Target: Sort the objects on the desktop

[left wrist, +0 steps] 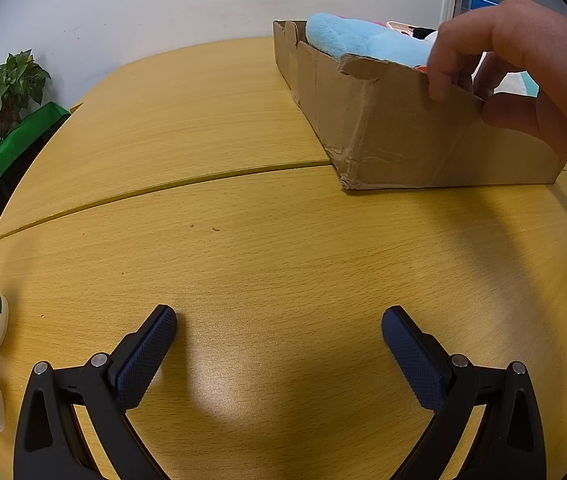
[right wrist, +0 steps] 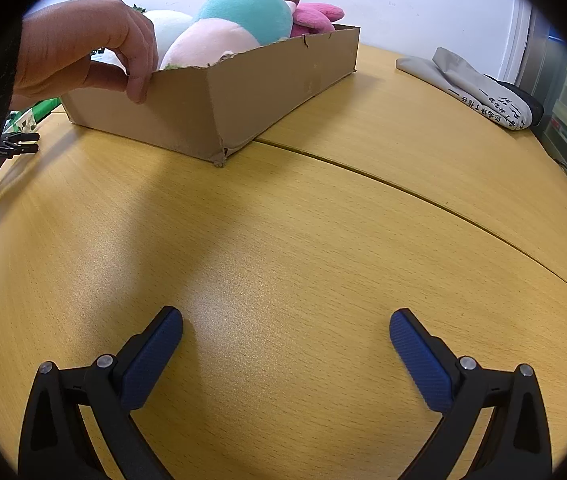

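A: Both grippers – left gripper (left wrist: 279, 330), right gripper (right wrist: 286, 332) – hover jaws wide apart, empty, over bare table (left wrist: 243, 240).

B: Plush toys (right wrist: 239, 20) sit inside the cardboard box (right wrist: 243, 96); a bare hand (right wrist: 83, 44) pinches its rim – steadying it, I'd guess.

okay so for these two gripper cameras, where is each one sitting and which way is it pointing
Left wrist: sits on the open left gripper low over the wooden table, facing the cardboard box ahead to the right; a bare hand grips the box rim.
Right wrist: sits on the open right gripper, facing the same box ahead to the left, with a folded grey cloth on the right.
Shared: the table, the box of plush toys, the hand.
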`<action>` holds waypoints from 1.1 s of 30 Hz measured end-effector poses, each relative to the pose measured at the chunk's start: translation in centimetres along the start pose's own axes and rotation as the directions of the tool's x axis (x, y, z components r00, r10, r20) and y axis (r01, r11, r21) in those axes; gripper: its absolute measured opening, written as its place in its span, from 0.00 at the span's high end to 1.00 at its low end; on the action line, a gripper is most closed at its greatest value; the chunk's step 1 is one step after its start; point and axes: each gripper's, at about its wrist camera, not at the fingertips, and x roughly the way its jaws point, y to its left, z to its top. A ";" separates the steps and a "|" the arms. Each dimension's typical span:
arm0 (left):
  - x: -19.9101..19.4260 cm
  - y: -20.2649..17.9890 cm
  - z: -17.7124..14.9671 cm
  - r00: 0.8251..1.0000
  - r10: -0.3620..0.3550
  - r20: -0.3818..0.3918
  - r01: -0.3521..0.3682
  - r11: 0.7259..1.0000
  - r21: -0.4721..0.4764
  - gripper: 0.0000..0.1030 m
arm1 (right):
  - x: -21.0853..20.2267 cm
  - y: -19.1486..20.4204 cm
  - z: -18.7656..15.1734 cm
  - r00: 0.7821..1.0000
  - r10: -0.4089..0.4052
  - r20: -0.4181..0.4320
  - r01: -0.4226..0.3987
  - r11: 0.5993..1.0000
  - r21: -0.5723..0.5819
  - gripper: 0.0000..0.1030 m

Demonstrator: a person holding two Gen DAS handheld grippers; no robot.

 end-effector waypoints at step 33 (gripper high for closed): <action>-0.7 -0.3 -0.5 1.000 -0.001 -0.001 0.001 1.000 0.001 0.00 | 0.0 0.0 0.0 1.000 0.001 0.001 -0.001 1.000 0.000 0.00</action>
